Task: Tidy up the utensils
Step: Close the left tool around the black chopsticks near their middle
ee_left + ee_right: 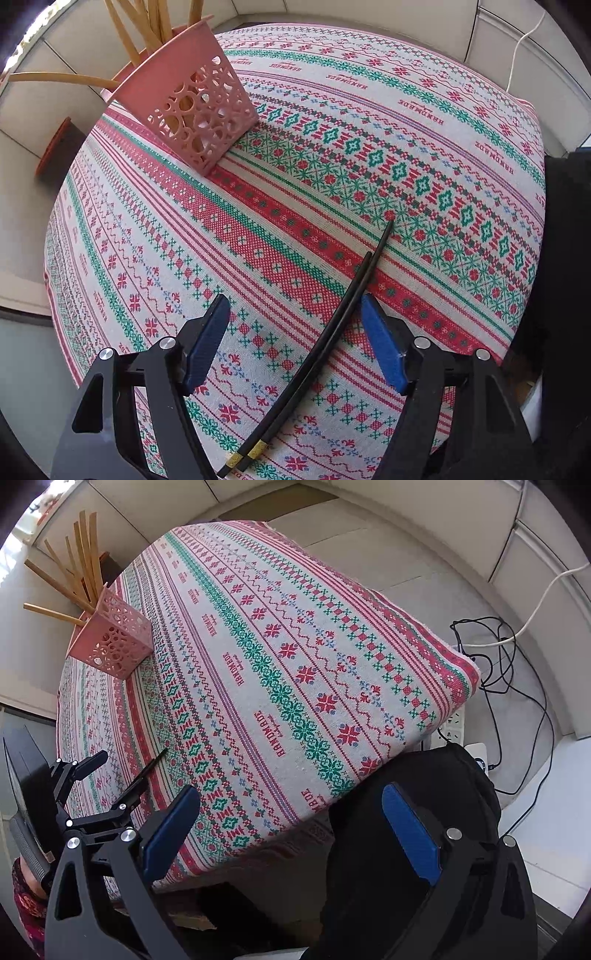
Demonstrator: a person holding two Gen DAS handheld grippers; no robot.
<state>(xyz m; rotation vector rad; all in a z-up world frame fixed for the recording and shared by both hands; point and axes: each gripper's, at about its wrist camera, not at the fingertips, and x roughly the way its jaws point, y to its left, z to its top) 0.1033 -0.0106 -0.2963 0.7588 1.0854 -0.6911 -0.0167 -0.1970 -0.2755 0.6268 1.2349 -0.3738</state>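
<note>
Patterned tablecloth (258,221) fills my view, pink perforated holder (192,110) of wooden chopsticks (155,29) at its far corner. My left gripper (295,321) hangs spread over the black chopsticks (332,332), maybe brushing the right pad. Right gripper (291,823) spread, empty, at the table's edge.
</note>
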